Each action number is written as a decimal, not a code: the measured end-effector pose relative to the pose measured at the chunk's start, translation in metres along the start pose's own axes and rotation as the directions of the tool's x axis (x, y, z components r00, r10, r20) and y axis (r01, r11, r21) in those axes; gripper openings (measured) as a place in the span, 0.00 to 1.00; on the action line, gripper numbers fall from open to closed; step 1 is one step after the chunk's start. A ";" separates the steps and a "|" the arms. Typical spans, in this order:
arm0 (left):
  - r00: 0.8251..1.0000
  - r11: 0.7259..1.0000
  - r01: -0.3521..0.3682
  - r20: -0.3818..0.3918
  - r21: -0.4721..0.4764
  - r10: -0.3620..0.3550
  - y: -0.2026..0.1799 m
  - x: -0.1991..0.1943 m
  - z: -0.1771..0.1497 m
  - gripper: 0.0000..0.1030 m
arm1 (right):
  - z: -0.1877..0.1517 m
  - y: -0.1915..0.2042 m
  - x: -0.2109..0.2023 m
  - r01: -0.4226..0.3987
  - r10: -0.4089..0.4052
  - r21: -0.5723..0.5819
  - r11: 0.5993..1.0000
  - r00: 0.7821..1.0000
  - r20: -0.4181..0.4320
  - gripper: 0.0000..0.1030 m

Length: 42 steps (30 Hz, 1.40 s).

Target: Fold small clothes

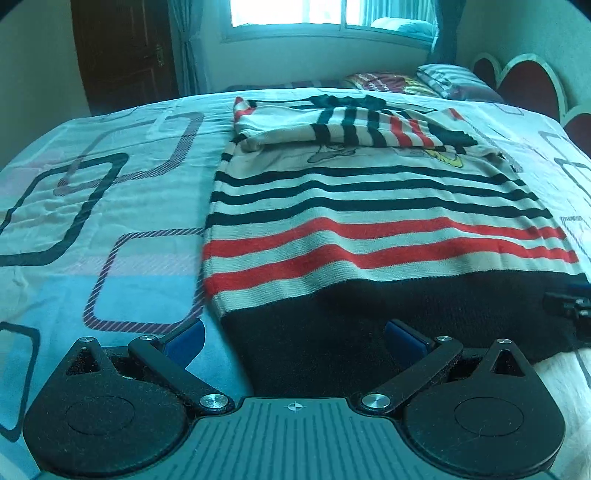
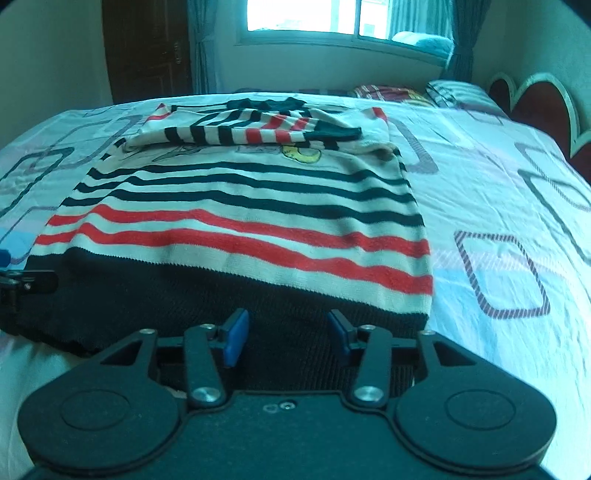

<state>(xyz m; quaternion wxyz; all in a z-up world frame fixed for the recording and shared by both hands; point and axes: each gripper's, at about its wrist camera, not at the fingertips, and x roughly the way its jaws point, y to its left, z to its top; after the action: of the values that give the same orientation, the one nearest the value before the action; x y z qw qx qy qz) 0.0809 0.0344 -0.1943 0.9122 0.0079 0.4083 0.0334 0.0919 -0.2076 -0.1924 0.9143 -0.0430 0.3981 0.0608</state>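
Knitwear fills the middle of the bedsheet [image 1: 110, 184]: one striped sweater [image 1: 369, 221] lies flat, its long axis running from the black hem band nearest the cameras away toward the window [image 1: 295, 14], neck end farthest. Its two sleeves are folded across the chest, crossing just above a cartoon print. The knit is soft and ribbed at the hem, with cream ground, thin dark stripes and broad red ones. The sheet is smooth cotton printed with rounded rectangles.

Left gripper [image 1: 293, 336] hovers at the hem's left corner, blue pads spread wide, nothing between them. Right gripper [image 2: 286, 338] sits over the hem near its right corner, jaws parted with the pads clear of the cloth.
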 end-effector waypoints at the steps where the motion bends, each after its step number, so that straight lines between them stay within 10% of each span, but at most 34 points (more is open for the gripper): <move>1: 1.000 1.000 -0.018 0.000 0.006 0.018 0.001 0.000 0.000 0.99 | -0.002 -0.002 0.001 0.001 -0.001 0.010 1.000 1.000 -0.007 0.47; 12: 0.997 0.993 -0.081 -0.005 -0.081 0.081 0.045 -0.007 -0.013 1.00 | -0.012 -0.037 -0.023 0.064 -0.066 0.094 0.994 0.998 0.017 0.57; 20: 0.991 0.970 0.112 -0.044 -0.218 -0.124 0.052 0.005 -0.032 0.99 | -0.027 -0.065 -0.017 0.046 -0.038 0.232 0.972 0.999 -0.036 0.57; 31: 0.953 0.937 0.255 -0.099 -0.240 -0.285 0.046 0.007 -0.016 0.14 | -0.019 -0.072 -0.017 -0.084 0.114 0.328 0.941 0.991 -0.073 0.11; 42: 0.947 0.919 0.320 0.105 -0.231 -0.303 0.043 0.002 0.065 0.10 | 0.046 -0.087 -0.031 -0.223 0.187 0.346 0.911 0.973 0.135 0.05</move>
<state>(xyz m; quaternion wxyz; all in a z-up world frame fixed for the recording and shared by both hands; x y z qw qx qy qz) 0.1280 0.0784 -0.1504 0.9130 -0.1685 0.3661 -0.0625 0.1174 -0.2901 -0.1356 0.9139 0.1697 0.3589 0.0850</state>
